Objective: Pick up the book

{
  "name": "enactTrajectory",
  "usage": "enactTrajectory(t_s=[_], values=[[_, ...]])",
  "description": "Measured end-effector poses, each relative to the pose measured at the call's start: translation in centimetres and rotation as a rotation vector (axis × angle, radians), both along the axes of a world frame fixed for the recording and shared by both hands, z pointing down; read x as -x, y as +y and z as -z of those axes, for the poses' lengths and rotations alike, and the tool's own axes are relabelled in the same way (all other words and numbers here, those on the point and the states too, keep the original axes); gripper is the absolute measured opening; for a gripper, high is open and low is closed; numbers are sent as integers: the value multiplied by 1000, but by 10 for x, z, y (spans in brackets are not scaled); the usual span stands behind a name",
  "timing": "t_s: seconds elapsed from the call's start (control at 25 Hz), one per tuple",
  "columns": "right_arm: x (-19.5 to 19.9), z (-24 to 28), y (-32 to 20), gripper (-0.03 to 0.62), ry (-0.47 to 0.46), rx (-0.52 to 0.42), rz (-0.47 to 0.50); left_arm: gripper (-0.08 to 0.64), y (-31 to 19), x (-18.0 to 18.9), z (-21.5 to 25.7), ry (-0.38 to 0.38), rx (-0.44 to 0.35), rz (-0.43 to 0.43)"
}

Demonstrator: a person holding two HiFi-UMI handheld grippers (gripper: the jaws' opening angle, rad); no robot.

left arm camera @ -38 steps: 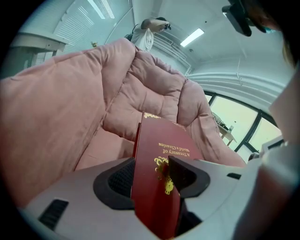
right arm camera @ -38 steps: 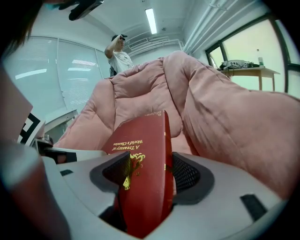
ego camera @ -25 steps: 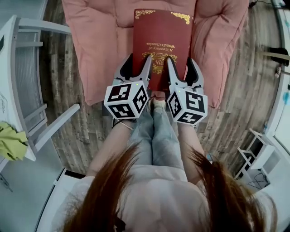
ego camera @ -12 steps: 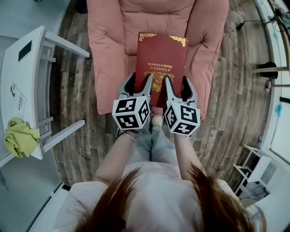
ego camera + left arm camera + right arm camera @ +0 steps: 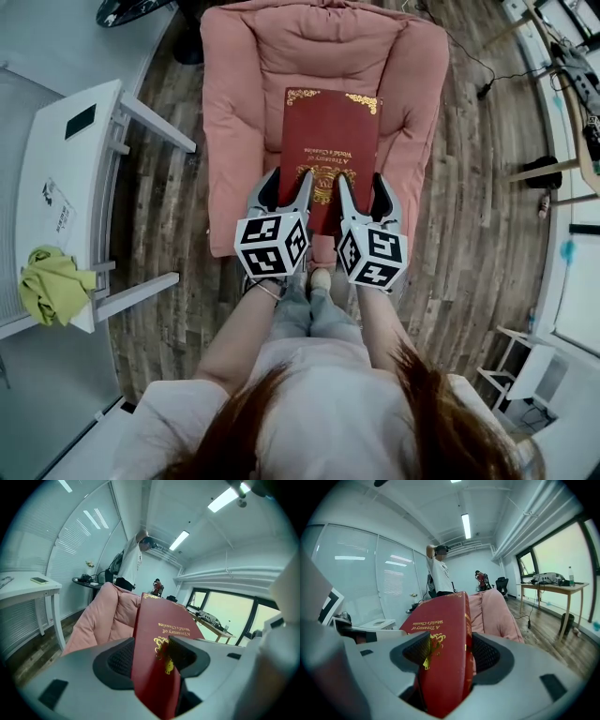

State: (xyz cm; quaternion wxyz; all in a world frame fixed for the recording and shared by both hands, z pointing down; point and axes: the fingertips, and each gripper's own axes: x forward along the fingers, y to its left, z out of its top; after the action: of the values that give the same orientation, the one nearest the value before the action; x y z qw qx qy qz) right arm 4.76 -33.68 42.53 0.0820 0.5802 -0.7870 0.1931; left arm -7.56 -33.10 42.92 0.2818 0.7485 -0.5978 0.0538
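- The book (image 5: pixel 330 141) is a dark red hardback with gold corner ornaments and a gold title. I have it over the seat of the pink armchair (image 5: pixel 234 112), long side running away from me.
- Its near end is carried by both grippers. The far end points toward the chair back and shows above the cushions in both gripper views.
- Left gripper (image 5: pixel 286 185): the jaws stand wide but are clamped on the near left part of the book (image 5: pixel 157 634). One ribbed pad (image 5: pixel 123 658) is on the underside and the other is on the gold emblem of the cover.
- Right gripper (image 5: pixel 361 185): it is likewise closed on the near right part of the book (image 5: pixel 445 634), one pad on each face (the spine edge runs along this side).
- The two grippers sit side by side, close together, with their marker cubes toward me.
- My legs (image 5: pixel 309 309) stand just before the armchair's front edge, on the wooden plank floor (image 5: pixel 169 206).
- Left of the chair and well apart from it is a white counter (image 5: pixel 66 169). It carries a crumpled yellow-green cloth (image 5: pixel 52 286) and a small dark flat item (image 5: pixel 80 120).
- A person (image 5: pixel 439 573) stands in the background, beyond the armchair.
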Motion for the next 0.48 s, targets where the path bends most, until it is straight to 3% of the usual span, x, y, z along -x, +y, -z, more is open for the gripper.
enactTrajectory(t_s=[0.48], values=[[2,72,-8,278,7,-109,0,216,-9,2,70,11,-111,1]])
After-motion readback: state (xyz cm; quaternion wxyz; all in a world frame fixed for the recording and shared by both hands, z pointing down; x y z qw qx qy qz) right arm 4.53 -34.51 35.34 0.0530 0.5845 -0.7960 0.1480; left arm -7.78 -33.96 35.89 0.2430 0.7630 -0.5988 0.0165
